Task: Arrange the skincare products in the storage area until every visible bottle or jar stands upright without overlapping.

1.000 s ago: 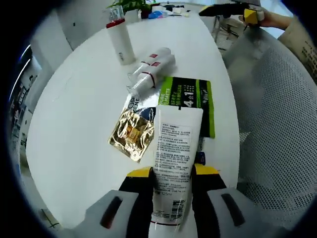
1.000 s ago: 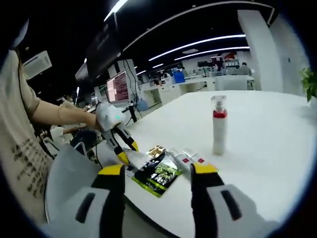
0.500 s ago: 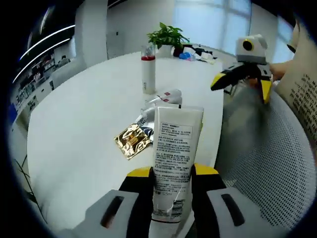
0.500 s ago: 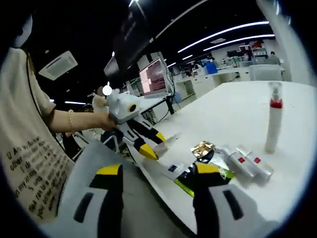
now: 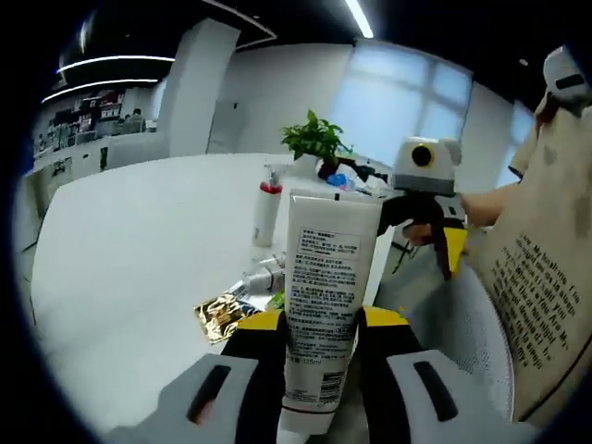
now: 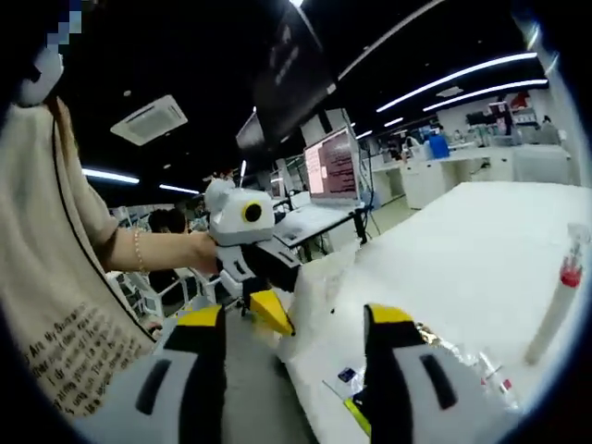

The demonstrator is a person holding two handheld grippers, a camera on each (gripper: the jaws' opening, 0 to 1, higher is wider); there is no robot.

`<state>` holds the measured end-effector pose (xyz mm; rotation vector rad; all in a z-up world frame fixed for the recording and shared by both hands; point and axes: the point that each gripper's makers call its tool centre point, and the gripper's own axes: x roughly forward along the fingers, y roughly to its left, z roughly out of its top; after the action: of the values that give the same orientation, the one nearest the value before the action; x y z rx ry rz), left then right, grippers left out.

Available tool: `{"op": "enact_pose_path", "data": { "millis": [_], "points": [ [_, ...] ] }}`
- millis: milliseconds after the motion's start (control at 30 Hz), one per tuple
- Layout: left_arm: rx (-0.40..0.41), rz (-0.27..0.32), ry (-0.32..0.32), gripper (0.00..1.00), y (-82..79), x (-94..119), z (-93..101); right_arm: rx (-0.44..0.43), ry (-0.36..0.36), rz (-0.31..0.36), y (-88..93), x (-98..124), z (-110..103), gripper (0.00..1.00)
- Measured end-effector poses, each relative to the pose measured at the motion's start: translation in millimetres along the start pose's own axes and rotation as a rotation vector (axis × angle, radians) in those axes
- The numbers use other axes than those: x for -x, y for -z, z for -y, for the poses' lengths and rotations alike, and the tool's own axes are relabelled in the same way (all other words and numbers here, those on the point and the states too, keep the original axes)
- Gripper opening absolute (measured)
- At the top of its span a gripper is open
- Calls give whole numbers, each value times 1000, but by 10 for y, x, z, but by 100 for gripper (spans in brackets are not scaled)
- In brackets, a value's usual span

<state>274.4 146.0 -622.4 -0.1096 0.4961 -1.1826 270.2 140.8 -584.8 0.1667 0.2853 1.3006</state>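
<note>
My left gripper (image 5: 319, 319) is shut on a white squeeze tube (image 5: 321, 277) with printed text, held upright above the white table's (image 5: 120, 250) near edge. Beyond it a white pump bottle (image 5: 267, 211) with a red collar stands upright. Two red-banded tubes (image 5: 259, 275) lie flat next to a gold sachet (image 5: 220, 314). My right gripper (image 6: 296, 324) is open, off the table edge. In its view the left gripper (image 6: 277, 305) holds the tube (image 6: 314, 296), and the pump bottle (image 6: 558, 303) stands far right. The right gripper (image 5: 421, 231) hovers right of the tube.
A potted plant (image 5: 314, 141) and small clutter sit at the table's far end. A mesh chair (image 5: 462, 314) and the person's printed shirt (image 5: 541, 268) lie to the right. A green packet (image 6: 356, 412) lies near the edge, and a monitor (image 6: 333, 166) stands behind.
My left gripper has risen and tipped up with the tube, so its view now looks across the table. The right gripper has swung toward the left one. The table items have not moved.
</note>
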Motion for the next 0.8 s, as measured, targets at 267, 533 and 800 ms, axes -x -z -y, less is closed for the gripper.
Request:
{"op": "enact_pose_path", "data": {
  "millis": [267,533,800],
  "points": [
    [78,125,138,26,-314,-141,258,13,-38,6,-171,55,51,57],
    [106,196,208,26,-519,-218,446,-103,-127,111,-428,188,-56,42],
    [89,211,236,27,-615,-282,595,-93,-168,111,-496,255,-142,40]
  ]
}}
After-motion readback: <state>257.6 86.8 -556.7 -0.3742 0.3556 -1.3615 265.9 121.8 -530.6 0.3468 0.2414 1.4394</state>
